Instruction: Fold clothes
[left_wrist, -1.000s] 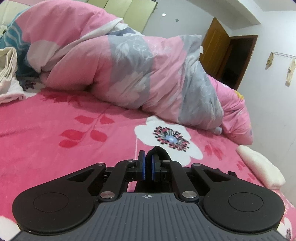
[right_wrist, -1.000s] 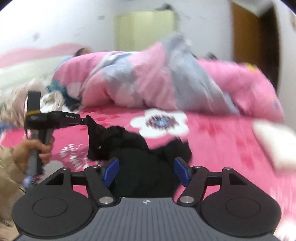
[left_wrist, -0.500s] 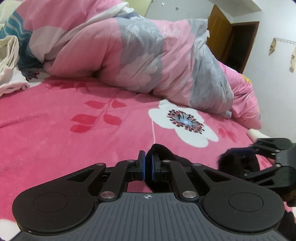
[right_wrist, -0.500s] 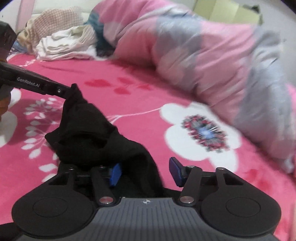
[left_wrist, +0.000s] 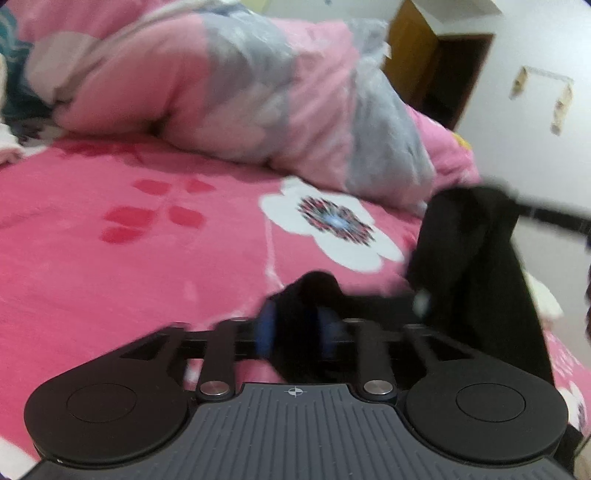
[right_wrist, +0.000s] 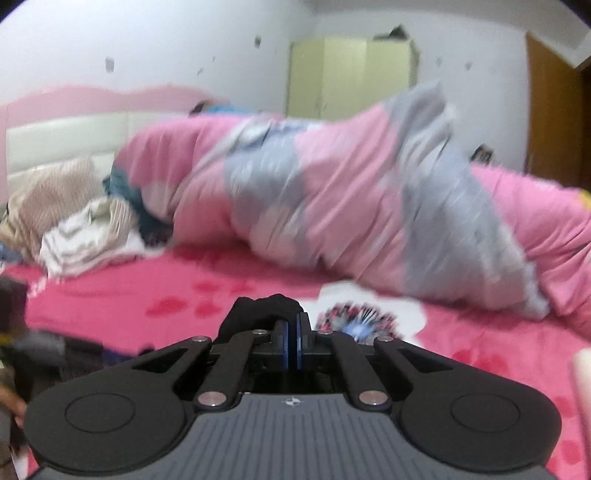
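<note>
A black garment (left_wrist: 469, 251) hangs over the pink flowered bed blanket (left_wrist: 110, 240). One end of it drapes between the blue pads of my left gripper (left_wrist: 295, 328), whose jaws are opening and stand apart around the cloth. My right gripper (right_wrist: 294, 332) is shut on another bunch of the black garment (right_wrist: 258, 310), which pokes up past its fingertips. In the left wrist view the right gripper (left_wrist: 513, 201) comes in from the right, blurred, and holds that end up off the bed.
A rolled pink and grey duvet (right_wrist: 332, 192) lies across the far side of the bed. A pile of clothes (right_wrist: 74, 229) sits at the far left by the headboard. A folded white item (left_wrist: 543, 295) lies at the bed's right edge. A wooden door (left_wrist: 417, 55) stands behind.
My left jaws were shut on the black garment and have now parted. My right jaws closed onto the garment, and that gripper swung across and raised its end at the right.
</note>
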